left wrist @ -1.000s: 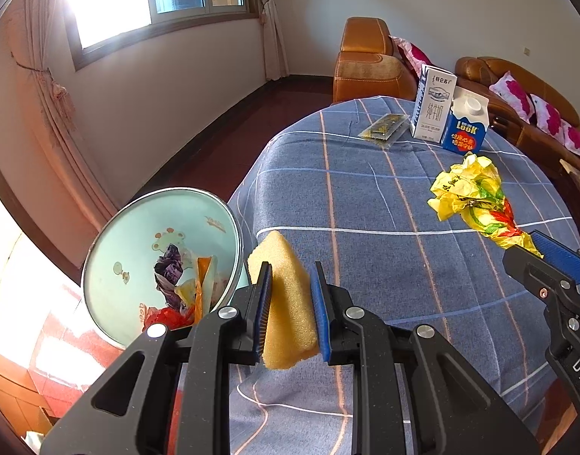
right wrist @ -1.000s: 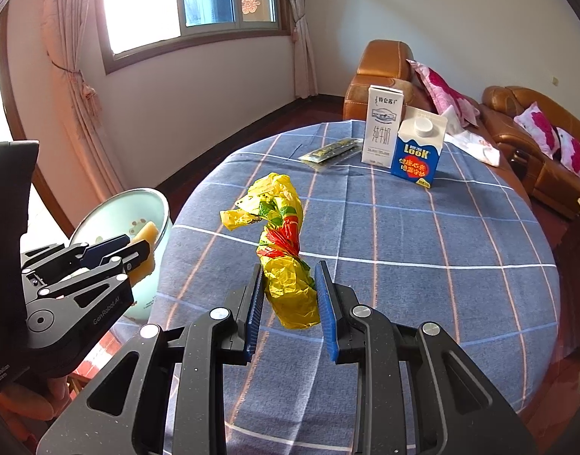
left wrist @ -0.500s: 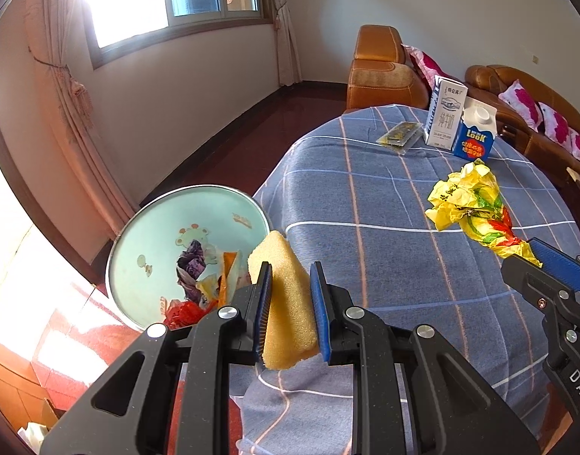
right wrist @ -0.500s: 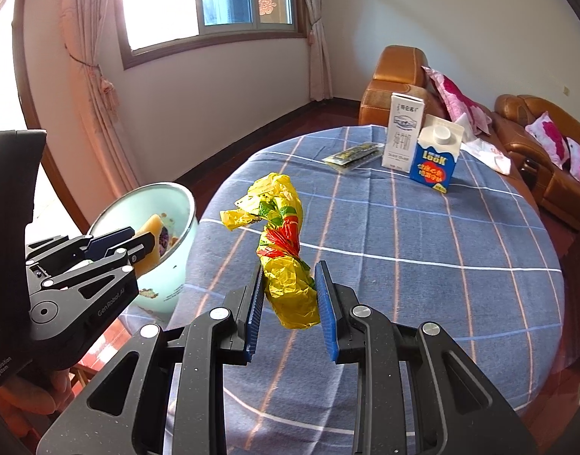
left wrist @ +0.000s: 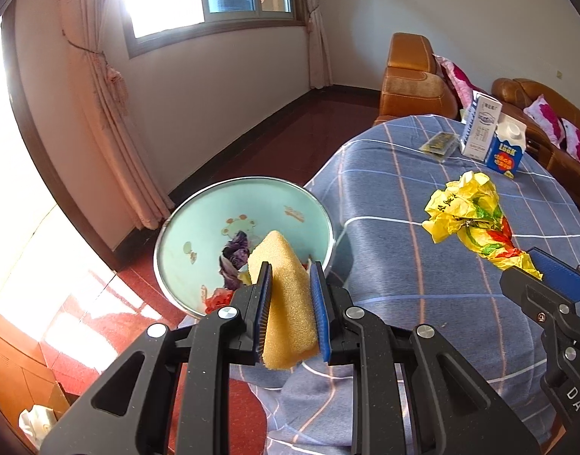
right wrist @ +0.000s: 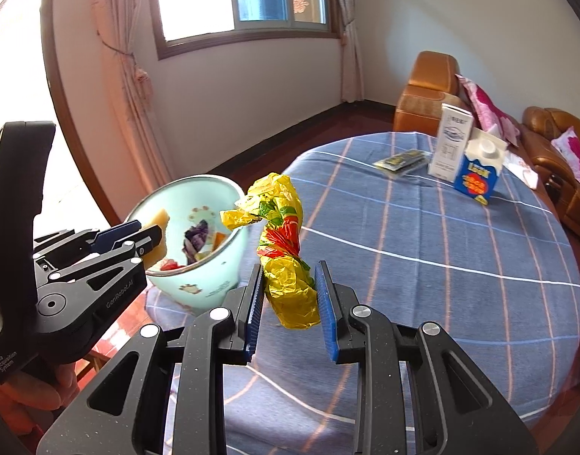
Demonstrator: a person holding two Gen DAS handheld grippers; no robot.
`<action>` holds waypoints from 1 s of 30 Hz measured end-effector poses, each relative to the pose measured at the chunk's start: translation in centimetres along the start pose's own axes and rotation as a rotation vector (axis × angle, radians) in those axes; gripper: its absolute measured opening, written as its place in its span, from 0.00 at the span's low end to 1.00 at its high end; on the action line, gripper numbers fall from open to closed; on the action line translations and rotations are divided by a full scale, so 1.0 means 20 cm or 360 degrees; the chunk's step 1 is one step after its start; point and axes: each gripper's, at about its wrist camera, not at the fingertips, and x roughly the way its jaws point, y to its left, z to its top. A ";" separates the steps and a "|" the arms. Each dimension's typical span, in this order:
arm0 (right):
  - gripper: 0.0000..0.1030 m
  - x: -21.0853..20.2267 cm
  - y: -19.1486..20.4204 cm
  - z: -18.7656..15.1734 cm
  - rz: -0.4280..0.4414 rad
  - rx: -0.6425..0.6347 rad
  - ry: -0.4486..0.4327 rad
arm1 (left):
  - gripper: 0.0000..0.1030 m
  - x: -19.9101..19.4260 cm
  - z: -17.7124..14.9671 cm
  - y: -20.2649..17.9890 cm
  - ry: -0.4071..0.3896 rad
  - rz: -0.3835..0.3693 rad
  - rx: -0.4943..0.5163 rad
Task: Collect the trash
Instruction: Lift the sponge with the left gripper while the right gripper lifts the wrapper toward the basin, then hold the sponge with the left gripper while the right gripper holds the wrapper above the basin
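My left gripper (left wrist: 290,299) has its jaws pinched on the yellow sponge (left wrist: 284,303), soft and featherlight, poised over the teal bin (left wrist: 199,223). My right gripper (right wrist: 288,303) clamps the crinkly, slippery yellow wrapper (right wrist: 286,265) by its lower end, just beside the bin.

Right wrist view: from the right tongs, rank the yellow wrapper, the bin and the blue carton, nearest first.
1. Yellow wrapper: clamped between the right tongs.
2. Bin: to the left, by the table edge.
3. Blue carton: far right of the table, beside the white carton.
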 end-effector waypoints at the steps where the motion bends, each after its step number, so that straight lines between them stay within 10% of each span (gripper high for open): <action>1: 0.27 0.00 0.01 0.00 0.0008 -0.0005 -0.0003 | 0.20 0.00 0.00 0.02 0.0000 0.0007 -0.0009; 30: 0.27 0.20 0.23 0.16 0.0068 -0.0114 0.0008 | 0.20 0.08 0.01 0.33 0.0021 0.0138 -0.0206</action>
